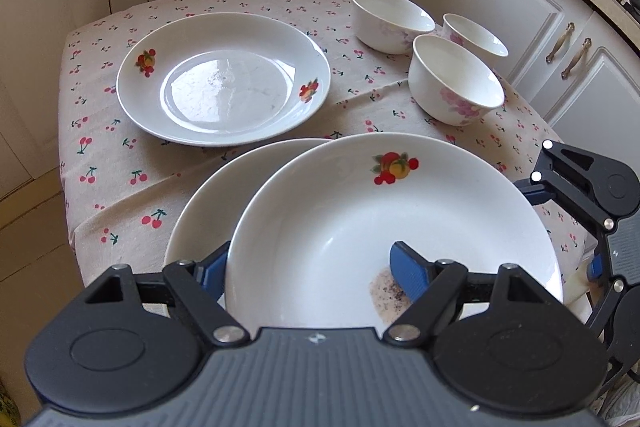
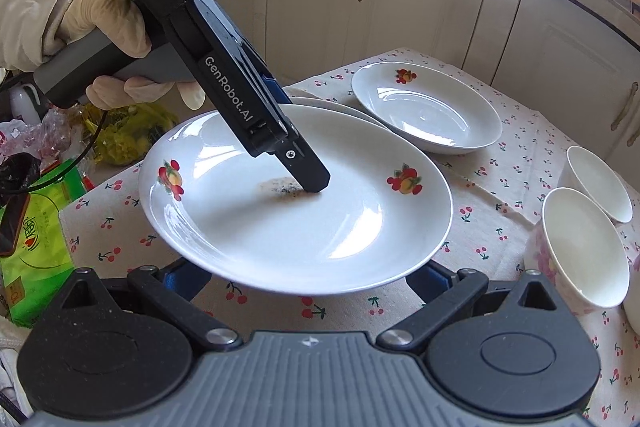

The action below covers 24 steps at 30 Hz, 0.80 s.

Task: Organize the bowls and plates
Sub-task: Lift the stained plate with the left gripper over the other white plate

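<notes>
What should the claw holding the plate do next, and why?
Probably carry the held plate toward the far plate and set it on top. The left claw pinches its rim, one finger inside, and it sits raised above another plate on the tablecloth. Stacking plates fits the tidying, and the three bowls sit apart.
</notes>
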{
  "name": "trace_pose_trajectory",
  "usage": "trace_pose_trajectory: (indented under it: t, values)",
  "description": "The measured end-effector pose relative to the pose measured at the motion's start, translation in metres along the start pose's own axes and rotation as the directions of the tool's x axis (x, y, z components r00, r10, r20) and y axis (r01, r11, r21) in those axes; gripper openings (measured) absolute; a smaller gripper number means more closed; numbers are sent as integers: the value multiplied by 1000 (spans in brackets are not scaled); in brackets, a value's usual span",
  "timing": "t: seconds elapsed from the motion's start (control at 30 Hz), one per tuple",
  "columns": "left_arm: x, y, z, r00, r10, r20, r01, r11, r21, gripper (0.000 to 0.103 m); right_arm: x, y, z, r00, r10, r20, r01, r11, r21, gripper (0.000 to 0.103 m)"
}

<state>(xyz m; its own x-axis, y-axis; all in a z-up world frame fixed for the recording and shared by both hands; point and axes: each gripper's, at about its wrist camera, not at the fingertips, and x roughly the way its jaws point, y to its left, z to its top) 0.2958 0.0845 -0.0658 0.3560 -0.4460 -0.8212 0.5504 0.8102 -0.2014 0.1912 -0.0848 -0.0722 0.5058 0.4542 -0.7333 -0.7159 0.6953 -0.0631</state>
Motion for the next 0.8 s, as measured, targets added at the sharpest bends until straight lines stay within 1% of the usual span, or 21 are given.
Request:
trace_pose_trajectory:
  t: [0.27, 0.8]
  values:
    - [5, 5, 4, 1000, 4, -19, -4, 1000, -4, 81, 7, 4, 2, 1000, -5, -21, 4, 1000, -16, 103]
    - [13, 6, 14, 999, 26, -45, -25, 1000, 19, 83, 2, 3, 1, 1000, 19, -10, -19, 1000, 12, 103]
